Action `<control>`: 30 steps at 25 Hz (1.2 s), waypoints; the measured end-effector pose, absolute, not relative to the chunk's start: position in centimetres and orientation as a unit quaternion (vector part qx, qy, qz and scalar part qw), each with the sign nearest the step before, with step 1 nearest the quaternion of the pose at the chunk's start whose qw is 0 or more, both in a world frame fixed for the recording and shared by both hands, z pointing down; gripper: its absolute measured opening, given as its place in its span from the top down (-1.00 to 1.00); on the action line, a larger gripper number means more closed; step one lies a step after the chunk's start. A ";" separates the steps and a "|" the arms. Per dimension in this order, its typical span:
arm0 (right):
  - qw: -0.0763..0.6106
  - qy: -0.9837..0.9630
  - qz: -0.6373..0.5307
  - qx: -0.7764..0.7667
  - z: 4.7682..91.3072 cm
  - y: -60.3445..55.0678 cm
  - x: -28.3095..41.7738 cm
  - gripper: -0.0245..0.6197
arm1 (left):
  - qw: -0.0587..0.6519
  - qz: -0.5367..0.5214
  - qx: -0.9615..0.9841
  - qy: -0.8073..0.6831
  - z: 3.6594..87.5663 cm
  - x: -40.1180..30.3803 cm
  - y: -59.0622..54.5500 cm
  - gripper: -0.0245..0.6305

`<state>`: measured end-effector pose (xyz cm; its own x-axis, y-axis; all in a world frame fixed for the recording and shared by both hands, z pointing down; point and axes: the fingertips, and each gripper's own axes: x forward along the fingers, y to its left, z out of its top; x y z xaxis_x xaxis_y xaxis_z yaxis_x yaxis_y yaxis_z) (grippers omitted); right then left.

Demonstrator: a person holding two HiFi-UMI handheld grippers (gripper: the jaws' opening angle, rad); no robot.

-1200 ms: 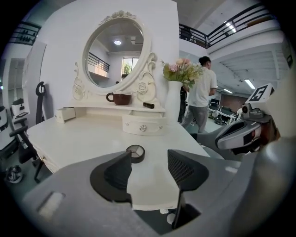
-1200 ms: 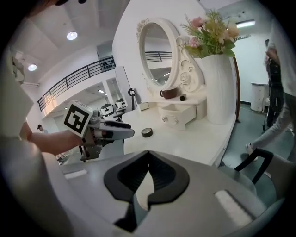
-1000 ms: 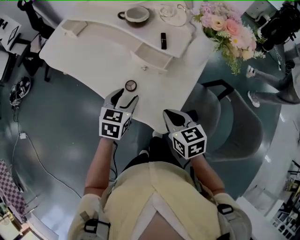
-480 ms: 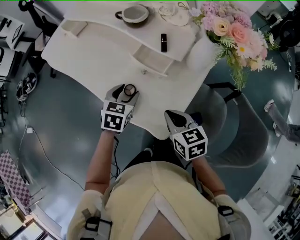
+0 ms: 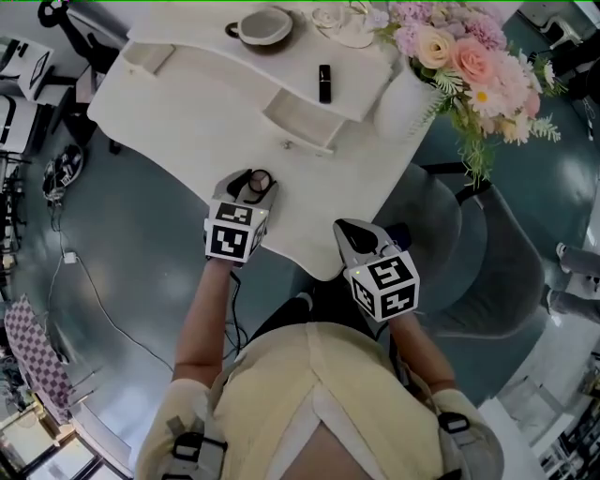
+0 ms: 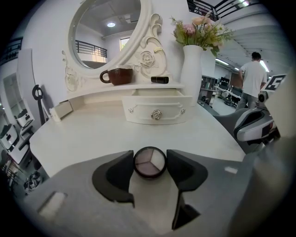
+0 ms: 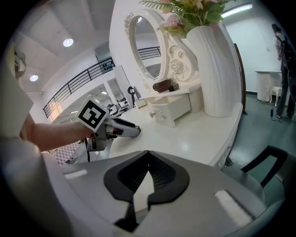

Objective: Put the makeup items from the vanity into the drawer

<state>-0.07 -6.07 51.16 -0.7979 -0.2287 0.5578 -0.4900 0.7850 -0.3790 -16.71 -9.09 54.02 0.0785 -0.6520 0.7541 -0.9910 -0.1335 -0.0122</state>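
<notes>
The left gripper [image 6: 150, 163] has just been closing its jaws and now pinches the round compact [image 5: 262, 177] near the table [image 5: 187, 103] edge. A weak pinch could let it fall before it reaches the drawer [image 5: 300, 118]. The right gripper [image 7: 147, 173] is pressed together, empty.

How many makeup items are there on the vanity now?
2. An eyeshadow compact lies on the tabletop near the front edge, and a dark lipstick lies on the upper shelf, right of the cup. Smaller ones may be hidden behind the vase.
</notes>
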 end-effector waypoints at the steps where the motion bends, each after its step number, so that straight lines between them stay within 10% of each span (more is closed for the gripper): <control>1: 0.249 -0.911 0.262 0.198 51.1 -6.1 0.0 0.91 | 0.269 0.316 0.684 -0.600 54.0 -16.7 -9.1 0.22; 30: 0.223 -0.898 0.247 0.288 47.9 -7.9 0.1 0.91 | 0.123 0.314 0.815 -0.471 43.4 -11.8 -17.6 0.23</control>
<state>0.14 -7.94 47.93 -0.7343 -0.4072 0.5431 -0.6274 0.7125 -0.3141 -11.82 -17.63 43.41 0.3596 -0.6912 0.6268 -0.8450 -0.5262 -0.0954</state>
